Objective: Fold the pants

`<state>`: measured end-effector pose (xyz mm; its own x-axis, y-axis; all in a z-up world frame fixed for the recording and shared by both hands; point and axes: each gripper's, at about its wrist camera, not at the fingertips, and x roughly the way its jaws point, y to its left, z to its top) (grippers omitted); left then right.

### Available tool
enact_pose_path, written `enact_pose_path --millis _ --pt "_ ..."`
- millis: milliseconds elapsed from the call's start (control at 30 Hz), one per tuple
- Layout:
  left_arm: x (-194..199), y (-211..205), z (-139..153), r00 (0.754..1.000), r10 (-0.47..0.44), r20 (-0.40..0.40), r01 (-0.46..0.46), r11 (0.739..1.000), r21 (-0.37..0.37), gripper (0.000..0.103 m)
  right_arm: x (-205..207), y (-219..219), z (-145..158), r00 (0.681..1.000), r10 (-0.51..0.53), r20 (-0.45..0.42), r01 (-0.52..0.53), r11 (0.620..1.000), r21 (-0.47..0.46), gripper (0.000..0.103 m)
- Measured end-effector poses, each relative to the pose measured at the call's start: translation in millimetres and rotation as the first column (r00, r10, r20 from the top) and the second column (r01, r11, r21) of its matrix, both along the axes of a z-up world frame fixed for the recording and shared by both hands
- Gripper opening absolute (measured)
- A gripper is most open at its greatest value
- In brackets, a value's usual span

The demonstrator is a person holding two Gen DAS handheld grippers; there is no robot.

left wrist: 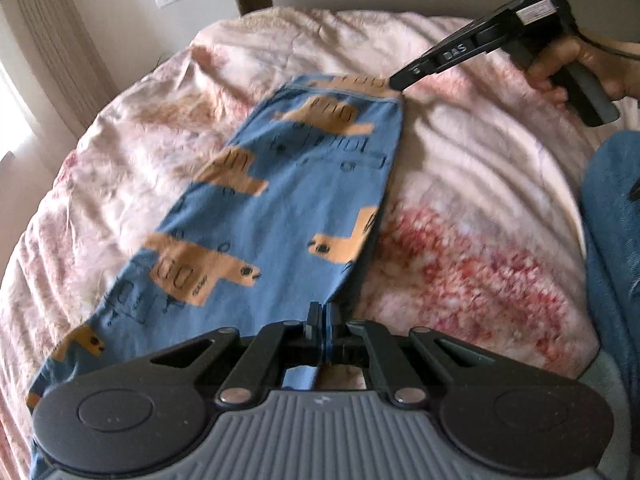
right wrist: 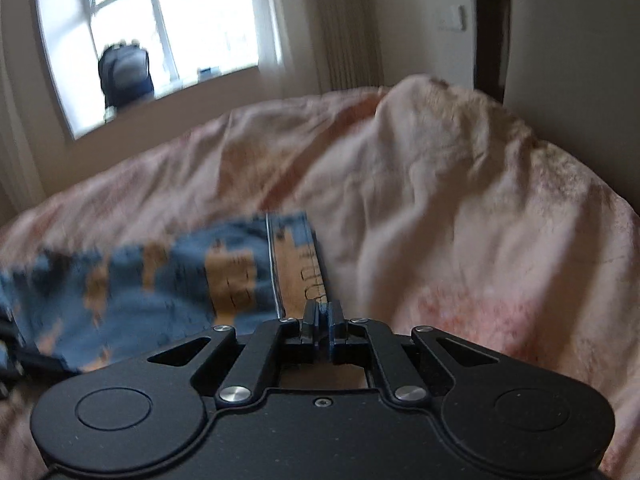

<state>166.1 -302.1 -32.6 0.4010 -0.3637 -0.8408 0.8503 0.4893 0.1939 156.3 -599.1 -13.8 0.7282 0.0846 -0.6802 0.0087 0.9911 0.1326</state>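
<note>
Blue pants (left wrist: 280,200) with tan animal prints lie stretched out on the pink bedcover (left wrist: 480,184). My left gripper (left wrist: 323,320) is shut on the near edge of the pants. My right gripper (left wrist: 394,82) is seen at the far end, its tip on the waistband corner. In the right wrist view the right gripper (right wrist: 323,316) is shut on the waistband edge of the pants (right wrist: 160,280), which trail off to the left, blurred.
The pink and white bedcover (right wrist: 440,208) is rumpled and bulges at the back right. A window (right wrist: 168,20) with a dark backpack (right wrist: 126,76) on its sill stands behind. A denim-clad leg (left wrist: 616,240) is at the right.
</note>
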Motion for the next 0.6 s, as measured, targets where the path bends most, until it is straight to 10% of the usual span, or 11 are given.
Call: enact_pose_path --millis 233,367,600 --pt "8 1 -8 0.999 0.008 -0.048 -0.007 1.000 0.010 0.002 9 10 -13 1.000 0.011 -0.021 -0.013 0.996 -0.084 0.003" --pt "17 8 -2 0.992 0.050 -0.118 -0.056 0.997 -0.050 0.075 7 15 -12 1.000 0.017 -0.017 -0.019 0.992 -0.125 0.005" --pt "20 40 18 0.982 0.176 -0.068 -0.182 0.979 -0.096 0.097 15 34 8 0.994 0.057 0.096 -0.034 0.975 -0.221 0.053"
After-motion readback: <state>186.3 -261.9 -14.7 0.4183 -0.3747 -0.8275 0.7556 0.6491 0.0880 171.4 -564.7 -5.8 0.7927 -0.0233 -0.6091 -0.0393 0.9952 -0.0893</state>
